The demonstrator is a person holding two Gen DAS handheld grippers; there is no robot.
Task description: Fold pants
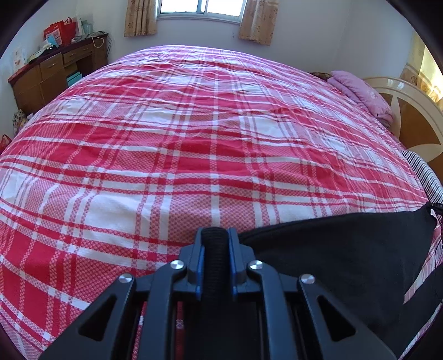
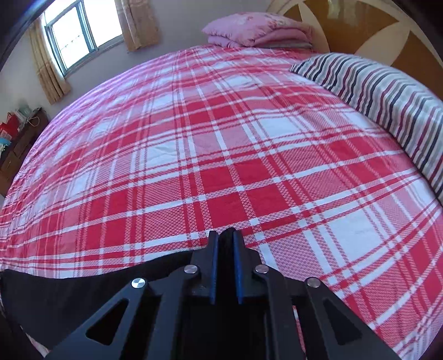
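Observation:
Black pants [image 1: 346, 254] lie along the near edge of a bed with a red and white plaid sheet [image 1: 193, 138]. My left gripper [image 1: 215, 235] is shut on a ribbed black band of the pants, which bulges up between its blue pads. From there the cloth stretches away to the right. In the right wrist view the black pants [image 2: 69, 288] spread to the left, and my right gripper [image 2: 225, 235] is shut on a thin black edge of them. The rest of the garment is hidden under both grippers.
A striped pillow [image 2: 387, 94] and a folded pink quilt [image 2: 257, 30] lie by the headboard [image 1: 415, 124] on the right. A wooden desk [image 1: 49, 74] with red bags stands at the far left. A curtained window [image 1: 202, 8] is in the back wall.

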